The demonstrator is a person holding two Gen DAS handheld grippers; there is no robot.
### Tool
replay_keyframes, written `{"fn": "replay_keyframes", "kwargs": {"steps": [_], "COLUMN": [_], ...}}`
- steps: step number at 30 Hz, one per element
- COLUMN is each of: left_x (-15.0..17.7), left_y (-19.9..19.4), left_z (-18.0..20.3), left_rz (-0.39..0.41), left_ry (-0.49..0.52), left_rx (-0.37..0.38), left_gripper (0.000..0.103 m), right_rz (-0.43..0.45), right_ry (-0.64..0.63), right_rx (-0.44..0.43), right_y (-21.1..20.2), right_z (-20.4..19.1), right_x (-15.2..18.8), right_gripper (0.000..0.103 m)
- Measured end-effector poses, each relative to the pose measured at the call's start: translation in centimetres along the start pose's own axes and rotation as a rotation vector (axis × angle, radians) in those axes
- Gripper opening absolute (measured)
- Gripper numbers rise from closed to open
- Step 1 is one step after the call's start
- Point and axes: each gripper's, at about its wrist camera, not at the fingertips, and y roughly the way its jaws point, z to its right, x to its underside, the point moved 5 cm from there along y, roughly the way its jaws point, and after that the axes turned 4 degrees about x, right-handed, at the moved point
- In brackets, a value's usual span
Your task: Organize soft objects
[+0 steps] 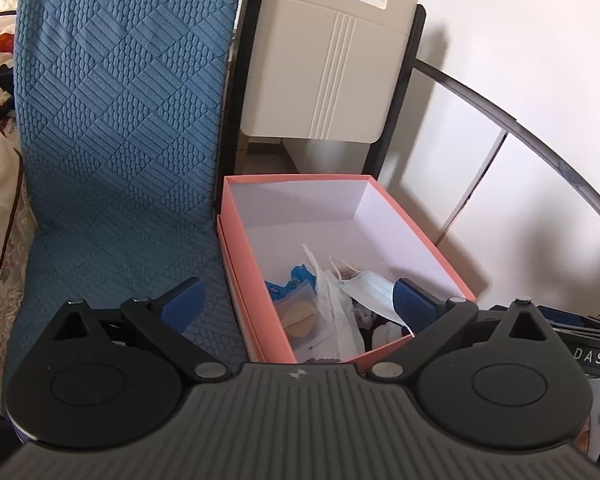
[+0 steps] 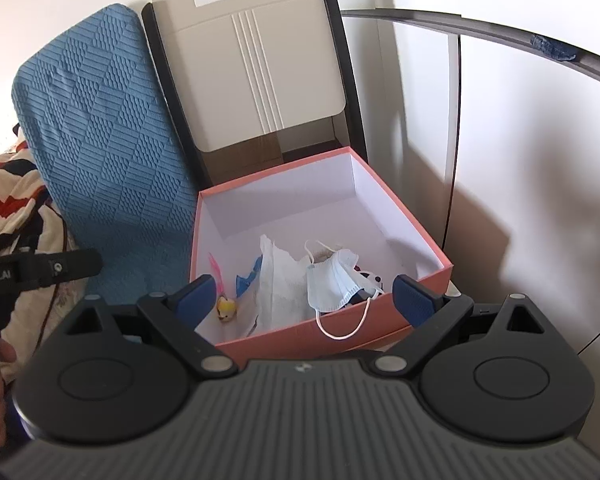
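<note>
While both tongs gape | face mask (image 2: 334, 280) over box (image 2: 404, 216) rim, between right tongs (image 2: 306, 298)

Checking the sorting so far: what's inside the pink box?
Pink box holds a face mask, white tissue, blue wrapper and a small yellow toy; things beneath them are covered.

Both wrist views look forward and down, close above the pink box (image 1: 256, 312) (image 2: 404, 208); left from its near-left, right more centred. Shared: box, beige chair back (image 1: 328, 64) (image 2: 252, 68).
</note>
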Motion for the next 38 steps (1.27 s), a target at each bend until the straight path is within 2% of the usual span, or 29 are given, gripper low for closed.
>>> {"fn": "replay_keyframes", "kwargs": {"steps": [18, 38], "left_x": [0.06, 0.27], "left_y": [0.13, 0.44], "left_z": [0.0, 0.13], "left_rz": [-0.015, -0.037], "left_ry": [-0.002, 0.009], "left_rx": [-0.032, -0.006], "left_gripper": [0.103, 0.103], "right_rz": [-0.005, -0.008], "right_ry": [-0.014, -0.034], "right_rx": [0.003, 0.007], "right_y": [0.23, 0.4], "right_z": [-0.19, 0.1], "right_x": [0.01, 0.08], "right_gripper": [0.097, 0.097]}}
